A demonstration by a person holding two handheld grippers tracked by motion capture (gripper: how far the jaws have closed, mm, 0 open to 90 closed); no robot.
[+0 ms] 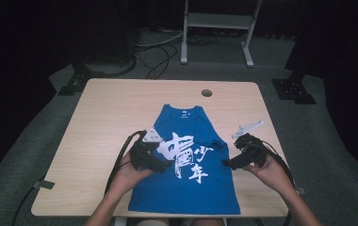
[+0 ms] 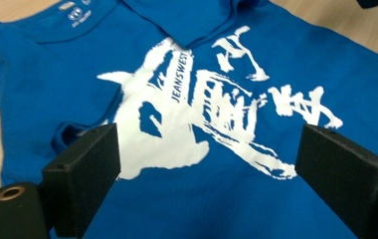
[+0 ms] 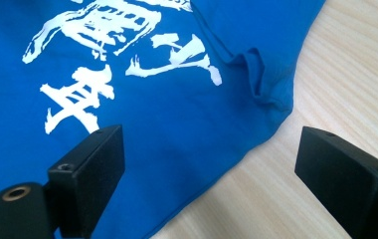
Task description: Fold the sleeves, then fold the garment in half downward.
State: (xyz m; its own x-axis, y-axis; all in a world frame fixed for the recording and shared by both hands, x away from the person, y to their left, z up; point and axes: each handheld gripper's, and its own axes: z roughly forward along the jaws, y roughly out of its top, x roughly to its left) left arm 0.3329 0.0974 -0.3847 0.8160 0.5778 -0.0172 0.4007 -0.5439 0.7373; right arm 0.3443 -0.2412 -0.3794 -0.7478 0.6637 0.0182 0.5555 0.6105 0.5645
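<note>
A blue sleeveless top (image 1: 186, 183) with white printed characters lies flat on the wooden table (image 1: 101, 122), neck toward the far side. My left gripper (image 1: 167, 165) hovers over the shirt's left armhole edge, jaws wide apart with nothing between them. In the left gripper view the blue top (image 2: 217, 164) and its white print (image 2: 177, 119) spread below the open gripper (image 2: 207, 179). My right gripper (image 1: 225, 162) is at the shirt's right edge, open and empty. In the right gripper view the shirt's side edge (image 3: 256, 144) runs between the jaws of that gripper (image 3: 209, 174), beside a puckered armhole (image 3: 266, 79).
A round cable hole (image 1: 207, 92) sits near the table's far edge. Bare table lies on both sides of the shirt. Behind the table stand a white metal frame (image 1: 217, 28) and floor cables (image 1: 158, 52); black stand bases (image 1: 292, 89) flank it.
</note>
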